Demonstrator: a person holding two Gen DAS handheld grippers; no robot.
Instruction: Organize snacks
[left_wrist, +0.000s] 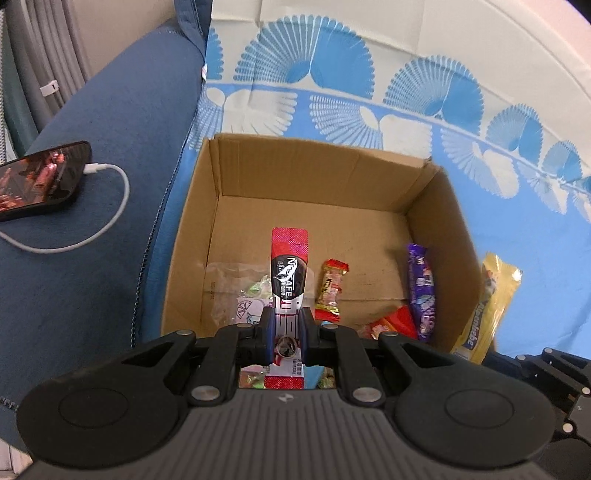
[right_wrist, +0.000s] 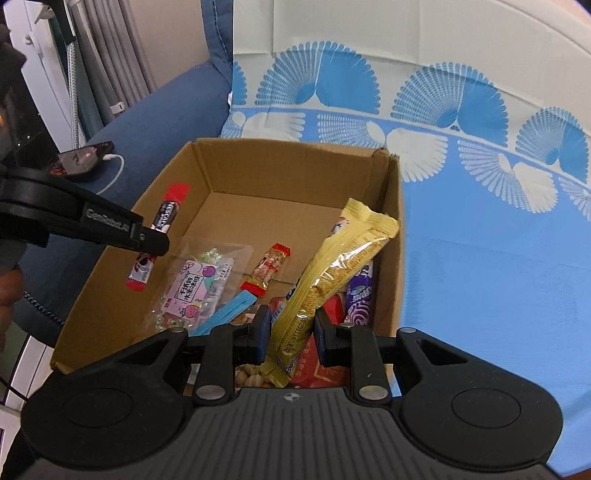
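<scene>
An open cardboard box sits on a blue-and-white cloth. My left gripper is shut on a red Nescafe stick and holds it above the box's left part; gripper and stick also show in the right wrist view. My right gripper is shut on a long yellow snack packet, held over the box's right side; the packet also shows in the left wrist view. Inside lie a clear candy bag, a small red candy and a purple bar.
A phone on a white charging cable lies on the blue sofa cushion left of the box. The patterned cloth spreads right of and behind the box. Curtains hang at the far left.
</scene>
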